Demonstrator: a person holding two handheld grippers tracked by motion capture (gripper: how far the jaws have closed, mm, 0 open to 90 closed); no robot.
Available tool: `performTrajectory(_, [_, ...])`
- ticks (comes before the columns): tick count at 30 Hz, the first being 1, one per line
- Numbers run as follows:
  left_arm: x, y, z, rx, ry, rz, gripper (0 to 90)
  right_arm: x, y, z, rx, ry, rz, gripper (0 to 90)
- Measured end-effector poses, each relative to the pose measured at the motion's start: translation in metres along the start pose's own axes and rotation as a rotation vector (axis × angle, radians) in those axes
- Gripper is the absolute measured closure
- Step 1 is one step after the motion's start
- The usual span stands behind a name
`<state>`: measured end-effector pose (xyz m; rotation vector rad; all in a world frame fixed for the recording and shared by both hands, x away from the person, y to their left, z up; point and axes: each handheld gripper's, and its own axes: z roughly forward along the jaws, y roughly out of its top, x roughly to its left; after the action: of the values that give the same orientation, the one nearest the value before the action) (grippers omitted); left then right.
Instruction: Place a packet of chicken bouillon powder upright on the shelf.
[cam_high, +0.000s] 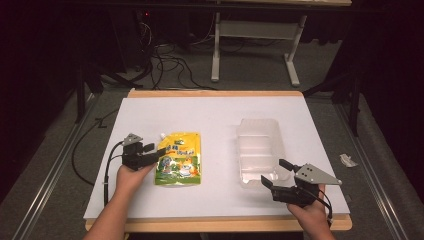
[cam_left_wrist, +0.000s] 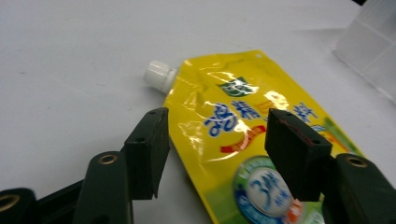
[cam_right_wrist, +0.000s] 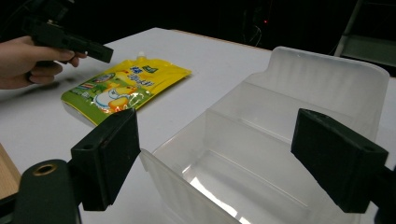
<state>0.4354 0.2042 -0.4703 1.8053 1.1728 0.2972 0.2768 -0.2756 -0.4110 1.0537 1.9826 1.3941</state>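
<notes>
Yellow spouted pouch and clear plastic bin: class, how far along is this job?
Done: nothing is packed; the clear plastic bin is empty. In hand: the left gripper, open, straddles the left edge of the flat-lying yellow spouted pouch, not gripping it. The right gripper is open at the bin's near end. Left, probably: grip, lift, place it in the bin.

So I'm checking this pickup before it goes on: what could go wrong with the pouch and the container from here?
The left tongs stand open over the edge of the flat glossy yellow spouted pouch; closing on its slick film, they may slip or only crease it. The pouch looks limp, so it could sag when lifted. The right tongs straddle the near wall of the clear plastic container and might nudge it.
</notes>
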Motion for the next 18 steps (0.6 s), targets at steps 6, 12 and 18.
performTrajectory(6, [0.023,0.006,0.021,0.027,-0.029,-0.110,48.4,0.002,-0.002,0.000,0.011,0.001,0.006,15.4])
performTrajectory(12, [0.029,0.006,0.023,0.027,-0.077,-0.168,56.6,0.003,-0.003,0.001,0.020,0.003,0.002,15.5])
performTrajectory(18, [0.029,0.006,0.025,0.066,-0.114,-0.178,62.4,0.005,-0.003,0.001,0.020,0.004,0.002,15.5])
